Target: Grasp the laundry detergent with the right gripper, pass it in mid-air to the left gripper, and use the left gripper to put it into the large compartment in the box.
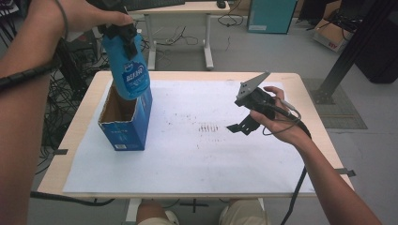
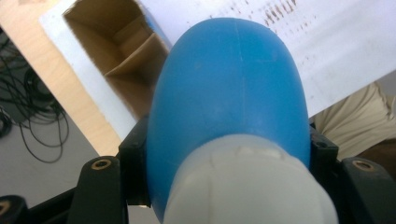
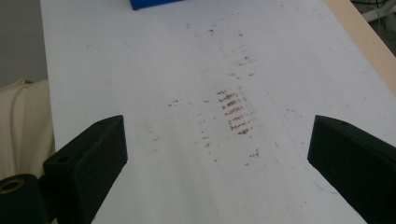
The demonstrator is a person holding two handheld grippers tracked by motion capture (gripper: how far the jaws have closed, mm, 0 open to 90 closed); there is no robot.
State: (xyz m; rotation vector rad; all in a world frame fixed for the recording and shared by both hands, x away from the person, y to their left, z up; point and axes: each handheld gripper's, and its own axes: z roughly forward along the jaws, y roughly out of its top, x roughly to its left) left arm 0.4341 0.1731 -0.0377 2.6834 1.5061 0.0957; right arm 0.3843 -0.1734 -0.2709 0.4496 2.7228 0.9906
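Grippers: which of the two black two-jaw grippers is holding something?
The left gripper, raised over the open blue cardboard box, is shut on the blue plastic bottle. The right gripper hangs open above the white sheet.

The left claw [image 1: 123, 33] grips a blue bottle [image 1: 130, 70] by its top, the bottle's base hanging tilted over an open blue carton [image 1: 126, 123] on the bench [image 1: 291, 77]; the right claw [image 1: 240, 125] hovers apart over white paper [image 1: 187, 159]

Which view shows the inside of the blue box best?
The left gripper view: it looks down into the open box and shows its cardboard divider beside the held bottle. The high view shows the box whole, its inside partly hidden by the bottle. The right gripper view catches a blue corner.
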